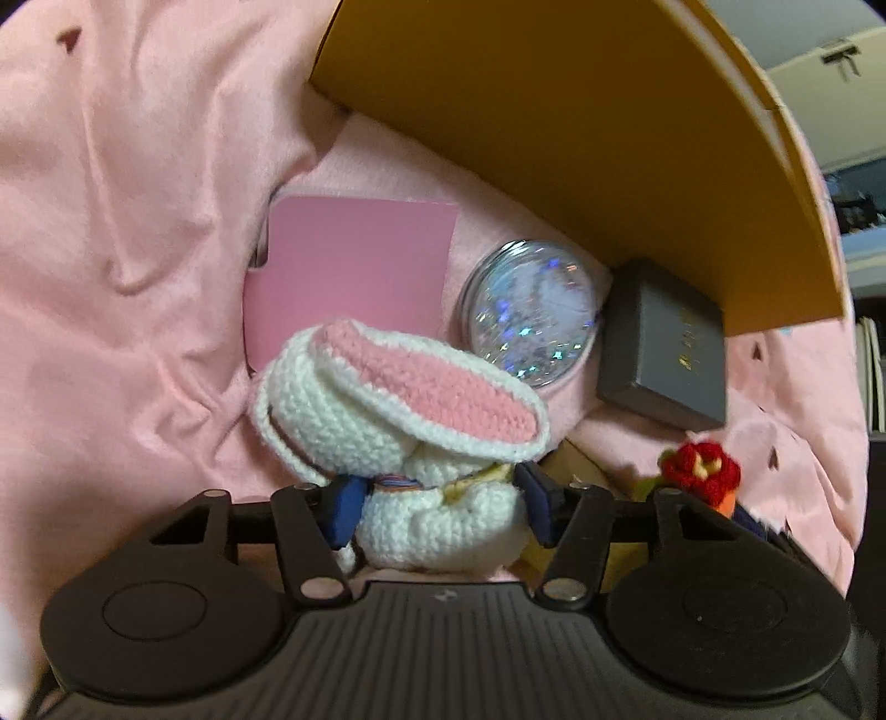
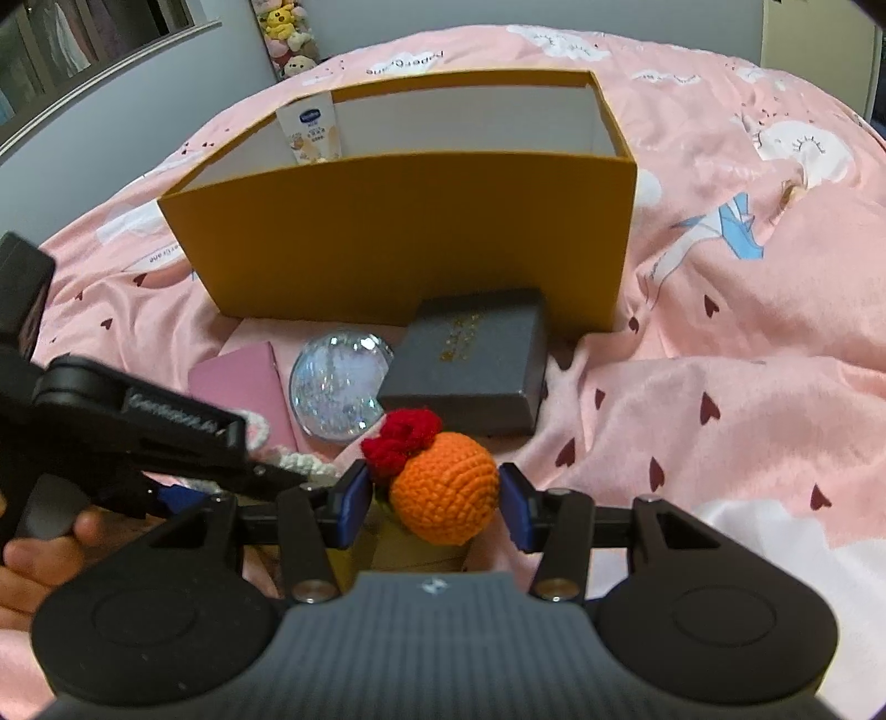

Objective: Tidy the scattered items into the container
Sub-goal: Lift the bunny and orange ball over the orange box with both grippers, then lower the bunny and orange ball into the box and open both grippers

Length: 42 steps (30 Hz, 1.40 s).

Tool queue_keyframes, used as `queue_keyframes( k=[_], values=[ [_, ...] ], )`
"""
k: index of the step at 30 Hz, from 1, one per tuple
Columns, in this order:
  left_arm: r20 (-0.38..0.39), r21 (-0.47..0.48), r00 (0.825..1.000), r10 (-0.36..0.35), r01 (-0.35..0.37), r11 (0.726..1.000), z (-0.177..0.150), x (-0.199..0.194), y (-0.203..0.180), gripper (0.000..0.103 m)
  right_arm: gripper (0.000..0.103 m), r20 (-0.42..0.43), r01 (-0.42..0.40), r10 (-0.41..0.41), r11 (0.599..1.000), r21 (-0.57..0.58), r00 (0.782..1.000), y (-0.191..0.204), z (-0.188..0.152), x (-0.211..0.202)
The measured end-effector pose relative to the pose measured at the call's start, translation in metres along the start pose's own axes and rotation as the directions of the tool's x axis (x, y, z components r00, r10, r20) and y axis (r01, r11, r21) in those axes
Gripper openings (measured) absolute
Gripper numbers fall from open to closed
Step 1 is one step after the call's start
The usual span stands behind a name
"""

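My left gripper (image 1: 440,501) has its blue pads against both sides of a white crochet bunny (image 1: 410,421) with pink-lined ears, on the pink bedding. My right gripper (image 2: 432,498) is open around an orange crochet ball with a red flower (image 2: 443,487); small gaps show at both pads. The flower also shows in the left wrist view (image 1: 700,471). The yellow box (image 2: 410,238) stands open just beyond, with a white tube (image 2: 310,133) inside. A pink card (image 1: 354,271), a glitter disc (image 1: 534,313) and a dark grey case (image 1: 664,349) lie in front of the box.
Pink printed bedding (image 2: 720,277) covers everything, with folds at left and right. The left gripper's body (image 2: 138,437) and the hand holding it sit close at the right gripper's left. Plush toys (image 2: 288,33) stand by the far wall.
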<state>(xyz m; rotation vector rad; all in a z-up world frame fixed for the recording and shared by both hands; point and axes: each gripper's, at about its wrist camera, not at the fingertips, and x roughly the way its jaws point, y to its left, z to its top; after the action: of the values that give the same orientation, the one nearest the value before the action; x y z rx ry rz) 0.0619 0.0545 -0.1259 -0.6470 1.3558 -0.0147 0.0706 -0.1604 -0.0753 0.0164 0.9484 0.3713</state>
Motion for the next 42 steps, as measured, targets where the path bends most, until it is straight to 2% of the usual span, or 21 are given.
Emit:
queue_keyframes(
  k=[4,8,11,15,19,21,23,24,28,32,36,40,42],
  values=[
    [0.062,0.081,0.998,-0.027,0.022,0.996,-0.007,-0.023,-0.001,0.064,0.052,0.02,-0.013,0.013,1.0,-0.008,1.0,0.002,0.005,-0.007],
    [0.144,0.216,0.987,-0.07,0.038,0.976,-0.011,-0.059,-0.007,0.064,0.052,0.047,-0.039,0.039,0.999,-0.013,0.998,0.002,0.019,-0.019],
    [0.227,0.358,0.967,-0.119,0.031,0.933,-0.009,-0.092,-0.022,0.063,0.052,0.068,-0.088,0.089,0.996,-0.023,0.994,0.0,0.04,-0.031],
    [0.297,0.492,0.934,-0.2,0.03,0.87,0.002,-0.131,-0.038,0.064,0.052,0.147,-0.113,0.122,0.991,-0.069,0.982,0.001,0.074,-0.052],
    [0.357,0.609,0.911,-0.208,-0.058,0.791,0.023,-0.147,-0.07,0.064,0.052,0.204,-0.102,0.133,0.983,-0.155,0.97,0.01,0.1,-0.057],
    [0.382,0.653,0.902,-0.203,-0.107,0.75,0.039,-0.151,-0.092,0.063,0.052,0.216,-0.133,0.165,0.979,-0.156,0.962,0.008,0.121,-0.055],
    [0.382,0.695,0.906,-0.184,-0.15,0.704,0.057,-0.152,-0.107,0.063,0.052,0.207,-0.2,0.225,0.971,-0.134,0.952,0.0,0.15,-0.047],
    [0.385,0.699,0.906,-0.178,-0.16,0.697,0.07,-0.15,-0.112,0.064,0.052,0.211,-0.208,0.232,0.97,-0.128,0.95,-0.003,0.162,-0.041],
    [0.379,0.73,0.907,-0.183,-0.171,0.662,0.109,-0.135,-0.121,0.064,0.052,0.204,-0.172,0.198,0.976,-0.137,0.959,-0.012,0.199,-0.008],
    [0.359,0.755,0.922,-0.143,-0.197,0.626,0.142,-0.105,-0.134,0.064,0.052,0.176,-0.136,0.159,0.981,-0.138,0.971,-0.021,0.219,0.032],
    [0.336,0.788,0.938,-0.088,-0.229,0.572,0.158,-0.087,-0.137,0.064,0.052,0.13,-0.098,0.127,0.974,-0.206,0.983,-0.022,0.232,0.064],
    [0.274,0.794,0.961,-0.022,-0.213,0.57,0.185,-0.064,-0.147,0.064,0.052,0.071,-0.1,0.121,0.964,-0.246,0.99,-0.022,0.247,0.09],
    [0.265,0.782,0.964,-0.014,-0.206,0.588,0.198,-0.052,-0.147,0.064,0.052,0.04,-0.088,0.102,0.96,-0.267,0.994,-0.022,0.251,0.1]
  ],
)
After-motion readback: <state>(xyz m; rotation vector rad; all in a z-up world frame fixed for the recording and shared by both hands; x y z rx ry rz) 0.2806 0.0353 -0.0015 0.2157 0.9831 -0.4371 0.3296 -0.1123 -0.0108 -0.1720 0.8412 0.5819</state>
